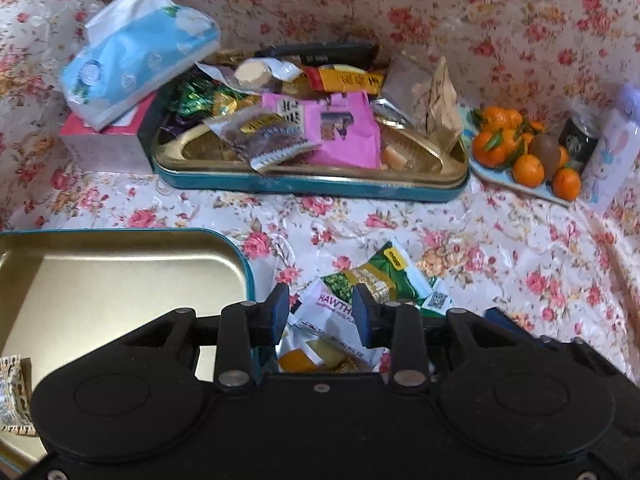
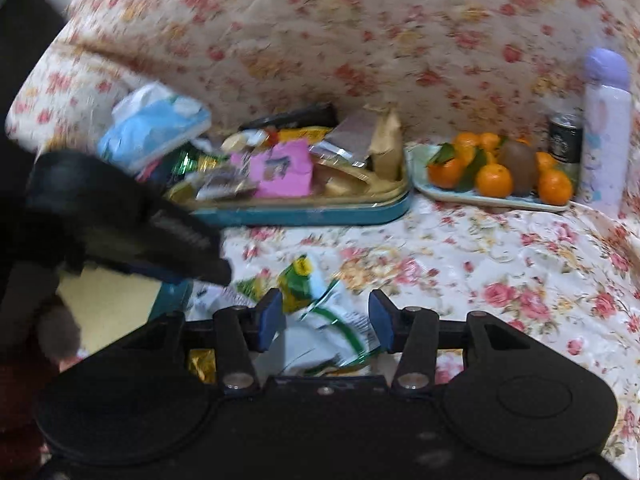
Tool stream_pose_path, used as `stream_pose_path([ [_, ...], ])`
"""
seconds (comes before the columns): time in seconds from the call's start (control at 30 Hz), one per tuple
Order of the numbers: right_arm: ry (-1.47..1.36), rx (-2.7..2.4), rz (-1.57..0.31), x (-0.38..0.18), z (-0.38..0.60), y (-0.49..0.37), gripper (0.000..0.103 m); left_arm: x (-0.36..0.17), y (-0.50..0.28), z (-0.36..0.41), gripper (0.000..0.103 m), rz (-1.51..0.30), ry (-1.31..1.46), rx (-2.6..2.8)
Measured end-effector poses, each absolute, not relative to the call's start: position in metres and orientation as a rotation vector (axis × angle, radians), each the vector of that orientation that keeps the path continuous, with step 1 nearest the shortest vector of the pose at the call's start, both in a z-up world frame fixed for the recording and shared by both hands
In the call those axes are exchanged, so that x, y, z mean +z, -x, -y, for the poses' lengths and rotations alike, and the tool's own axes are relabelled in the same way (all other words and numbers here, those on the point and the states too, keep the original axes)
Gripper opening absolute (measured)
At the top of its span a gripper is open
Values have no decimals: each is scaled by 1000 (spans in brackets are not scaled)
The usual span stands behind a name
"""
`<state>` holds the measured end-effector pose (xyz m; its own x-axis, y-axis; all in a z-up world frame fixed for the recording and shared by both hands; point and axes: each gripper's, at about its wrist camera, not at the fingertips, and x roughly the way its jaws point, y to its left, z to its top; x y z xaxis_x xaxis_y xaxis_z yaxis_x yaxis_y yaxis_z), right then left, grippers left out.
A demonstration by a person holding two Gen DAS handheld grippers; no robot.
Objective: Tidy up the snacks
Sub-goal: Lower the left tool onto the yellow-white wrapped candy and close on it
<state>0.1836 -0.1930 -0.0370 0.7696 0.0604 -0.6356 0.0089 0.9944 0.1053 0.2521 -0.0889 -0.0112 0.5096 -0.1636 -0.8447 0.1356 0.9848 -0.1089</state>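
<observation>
Left wrist view first: at the far left we see the open teal tin, gold inside and nearly bare, with one patterned packet at its near edge. Just right of it, on the flowered cloth, lie the loose snack packets that we take to be waiting for sorting. The left claw hovers over them with its jaws about half open and nothing between the pads. The white packet there reads "HAWTH", the rest hidden behind a finger; the green and gold one carries a yellow tag and a QR code too small for us to read. Farther back, the heaped snack tin holds a pink packet whose print we cannot make out.

In the right wrist view, the right claw stands half open above a white and green wrapper, not gripping it.

Risks, as we judge them: the slick, overlapping wrappers could slide or come up two at once; both claws crowd one small pile and may collide; the blur suggests haste, so a pinch could miss.

At the right, the mandarin plate, a dark can and a lilac bottle are unreadable.
</observation>
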Motion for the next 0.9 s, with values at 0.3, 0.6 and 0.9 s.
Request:
stream_pose_path([
  [0.3,49,-9,-682,-47,181,-176,54,-27,-256,92,45,-1061,25,-175],
  [0.6,55,-78,-702,-52,212,-157,54,-28,-247,97,46,-1113,70,-253],
  [0.9,-30,-177,-699,-48,249,-145,54,-28,-232,117,44,-1200,78,-404],
])
